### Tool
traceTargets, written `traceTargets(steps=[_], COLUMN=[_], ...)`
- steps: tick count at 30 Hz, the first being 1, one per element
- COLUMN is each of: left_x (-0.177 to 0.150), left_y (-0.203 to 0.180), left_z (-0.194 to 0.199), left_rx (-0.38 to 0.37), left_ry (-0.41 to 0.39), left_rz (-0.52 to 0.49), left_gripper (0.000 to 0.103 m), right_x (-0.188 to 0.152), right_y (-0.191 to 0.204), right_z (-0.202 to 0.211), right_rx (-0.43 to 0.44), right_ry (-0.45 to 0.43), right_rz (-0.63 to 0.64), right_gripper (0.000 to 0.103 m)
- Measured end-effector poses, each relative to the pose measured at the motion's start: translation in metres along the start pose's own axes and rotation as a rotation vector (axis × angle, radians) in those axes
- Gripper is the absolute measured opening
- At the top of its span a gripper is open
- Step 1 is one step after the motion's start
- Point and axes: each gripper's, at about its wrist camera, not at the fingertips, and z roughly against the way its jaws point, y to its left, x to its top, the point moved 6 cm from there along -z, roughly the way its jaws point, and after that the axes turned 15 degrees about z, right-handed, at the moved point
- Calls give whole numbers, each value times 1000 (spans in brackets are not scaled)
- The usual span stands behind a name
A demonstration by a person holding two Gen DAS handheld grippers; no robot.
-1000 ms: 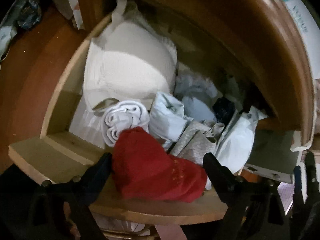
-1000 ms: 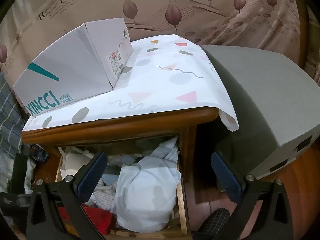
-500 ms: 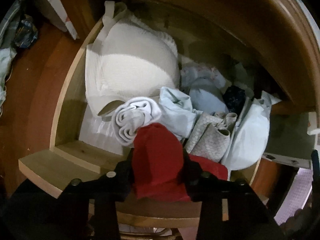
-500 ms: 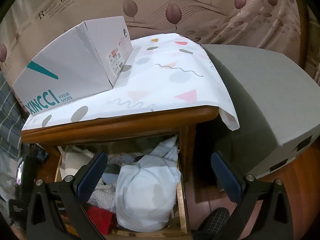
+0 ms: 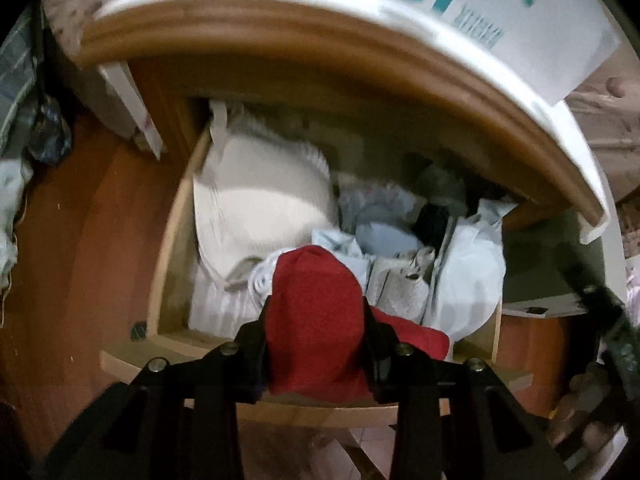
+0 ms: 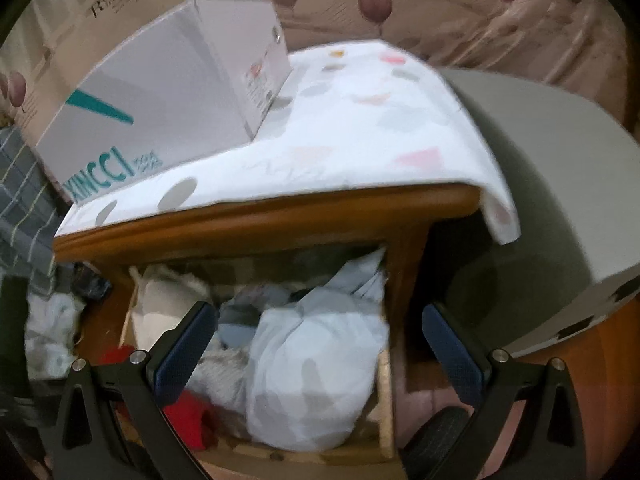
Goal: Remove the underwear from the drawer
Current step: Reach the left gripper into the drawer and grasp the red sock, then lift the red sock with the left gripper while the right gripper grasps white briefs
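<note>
The wooden drawer (image 5: 168, 264) stands pulled out and is full of folded clothes. My left gripper (image 5: 316, 328) is shut on the red underwear (image 5: 316, 300) and holds it bunched up above the drawer's front edge, with part of the fabric trailing to the right. In the right wrist view the red underwear (image 6: 188, 416) shows at the drawer's front left corner. My right gripper (image 6: 320, 352) is open and empty, hovering above the drawer (image 6: 384, 392) over a pale bundle (image 6: 316, 368).
A cream padded garment (image 5: 260, 208) fills the drawer's back left. Pale blue and grey rolled clothes (image 5: 396, 276) lie beside it. A white shoe box (image 6: 160, 120) sits on the patterned cloth (image 6: 360, 128) on the cabinet top. A grey box (image 6: 540, 168) stands to the right.
My left gripper closed on the red underwear and lifted it up and back from the drawer. The right gripper drifted a little; its view is blurred.
</note>
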Motion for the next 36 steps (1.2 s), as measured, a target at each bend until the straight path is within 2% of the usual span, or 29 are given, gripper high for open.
traceTargets(steps=[3,6,10,16,20,24,30,36], left_x=[5,11,17,24,28,34,38,38], left_y=[3,3,2,9,23,35,49,47], left_z=[11,14,19,18,10,3,2,1], left_rx=[-22,-37,-47,11,15,28,-24,-36], left_ry=[-45,-73,-129,-214,-202,-197,-159,-142], left_rz=[-17,-40,-91,-173,-156,-120,-45,-37], left_gripper=[36,36,36,37,37,37,37,37], right_x=[-8,-18,-27,-36,-44,-52,-55,-59], right_y=[7,10,13,17,24,29,29,29], right_z=[-17,-32,-49,-72,-86,-97,-116,-131], right_rx=[114,156,153,119,76,81,57,34], right_ry=[69,126,183,256,310,372,456,504], right_rz=[-53,-98,-125,-142,-90,-81,-57,-49], right_gripper=[102,102,102,102,102,102,103,103])
